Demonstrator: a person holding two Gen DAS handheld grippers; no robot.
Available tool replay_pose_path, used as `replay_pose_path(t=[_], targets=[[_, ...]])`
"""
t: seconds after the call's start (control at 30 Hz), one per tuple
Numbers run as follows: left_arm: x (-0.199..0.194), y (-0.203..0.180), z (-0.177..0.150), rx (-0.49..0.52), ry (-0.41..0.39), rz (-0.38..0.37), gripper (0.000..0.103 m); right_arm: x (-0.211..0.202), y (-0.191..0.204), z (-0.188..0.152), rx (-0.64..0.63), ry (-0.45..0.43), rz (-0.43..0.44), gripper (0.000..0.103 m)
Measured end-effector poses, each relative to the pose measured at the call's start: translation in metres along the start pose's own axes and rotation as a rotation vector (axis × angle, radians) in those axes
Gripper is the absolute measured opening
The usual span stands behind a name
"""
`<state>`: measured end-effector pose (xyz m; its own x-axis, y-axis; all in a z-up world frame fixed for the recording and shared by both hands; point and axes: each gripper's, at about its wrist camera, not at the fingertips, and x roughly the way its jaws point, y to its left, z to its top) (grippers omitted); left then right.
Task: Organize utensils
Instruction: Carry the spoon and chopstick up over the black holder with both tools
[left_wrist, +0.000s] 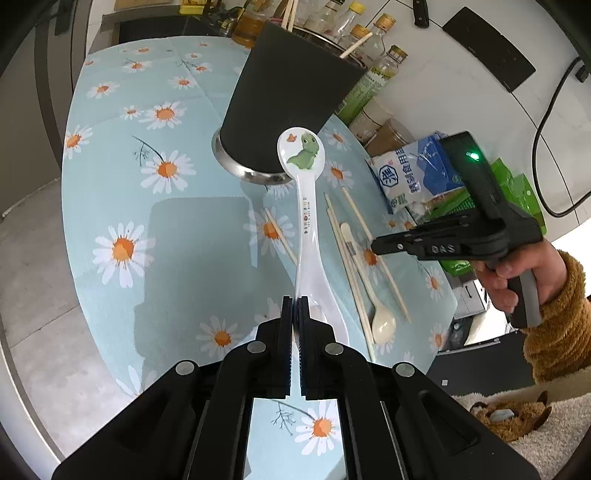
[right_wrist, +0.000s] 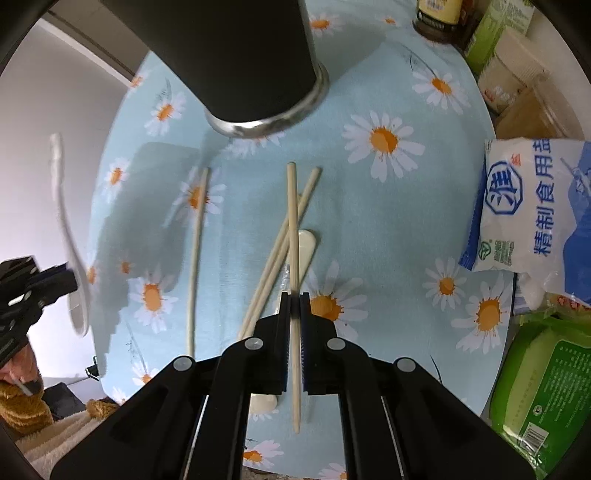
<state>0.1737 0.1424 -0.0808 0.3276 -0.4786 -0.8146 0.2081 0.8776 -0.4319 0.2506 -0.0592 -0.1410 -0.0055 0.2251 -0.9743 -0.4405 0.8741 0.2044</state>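
Round table (left_wrist: 110, 177), daisy-print blue cloth; white wall (left_wrist: 480, 110) behind.

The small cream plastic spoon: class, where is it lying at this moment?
In the left wrist view the small cream plastic spoon lies on the daisy-print tablecloth, right of the white dinosaur spoon, among loose wooden chopsticks.

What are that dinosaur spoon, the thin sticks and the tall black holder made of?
The dinosaur spoon looks like glossy white plastic or melamine: smooth, shiny, with a printed picture. The chopsticks seem to be bare pale wood or bamboo, matte and unvarnished. The black holder has a dull matte dark wall, material unclear, above a mirror-bright base ring that looks like polished steel.
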Motion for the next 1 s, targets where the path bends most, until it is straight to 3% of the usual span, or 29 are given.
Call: replay_pose_path(t=[0.3, 0.53, 0.83, 1.0], targets=[[-0.004, -0.019, 0.012, 0.011, -0.065, 0.020, 0.002, -0.052, 0.012, -0.007, -0.104, -0.143, 0.140, 0.006], [-0.023, -0.032, 0.031, 0.023, -0.175, 0.033, 0.002, -0.089, 0.025, 0.004, -0.195, -0.291, 0.254, 0.006], [-0.050, -0.052, 0.068, 0.086, -0.359, 0.061, 0.002, -0.136, 0.015, 0.030, -0.255, -0.533, 0.388, 0.006], [-0.055, -0.056, 0.090, 0.095, -0.432, 0.059, 0.002, -0.166, 0.014, 0.041, -0.264, -0.693, 0.394, 0.006]])
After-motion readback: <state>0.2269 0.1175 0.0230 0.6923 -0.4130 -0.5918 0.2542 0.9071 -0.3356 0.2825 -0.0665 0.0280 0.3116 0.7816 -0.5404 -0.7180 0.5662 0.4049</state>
